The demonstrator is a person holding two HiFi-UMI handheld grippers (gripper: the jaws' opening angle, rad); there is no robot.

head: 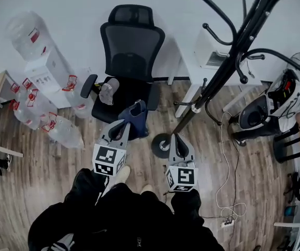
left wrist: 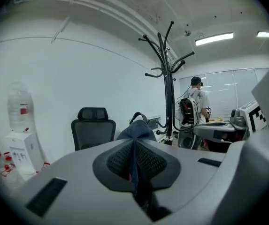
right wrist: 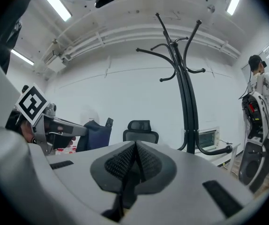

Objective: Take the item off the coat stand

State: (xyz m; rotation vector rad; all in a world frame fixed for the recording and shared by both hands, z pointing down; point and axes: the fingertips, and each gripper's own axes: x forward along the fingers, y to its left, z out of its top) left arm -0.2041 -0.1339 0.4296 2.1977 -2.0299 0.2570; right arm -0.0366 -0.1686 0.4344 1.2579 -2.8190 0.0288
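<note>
A dark blue fabric bag (head: pixel 136 120) hangs free in the air in front of the office chair, clear of the coat stand. My left gripper (head: pixel 125 125) is shut on it; in the left gripper view the blue cloth (left wrist: pixel 136 131) is pinched between the closed pads of the gripper (left wrist: pixel 134 146). The black coat stand (head: pixel 228 61) rises at the right, its hooks bare, and its round base (head: pixel 162 145) rests on the floor. My right gripper (head: pixel 180 146) is shut and holds nothing, close to the stand's base. The right gripper view shows its pads (right wrist: pixel 146 163) meeting, with the bag (right wrist: pixel 95 135) at the left.
A black office chair (head: pixel 129 51) stands straight ahead. Several water bottles (head: pixel 40 114) lie at the left by a dispenser. A white table (head: pixel 194 80) with a microwave and an exercise machine (head: pixel 270 109) stand at the right. A cable and power strip (head: pixel 227 223) lie on the floor. A person (left wrist: pixel 197 107) stands beyond.
</note>
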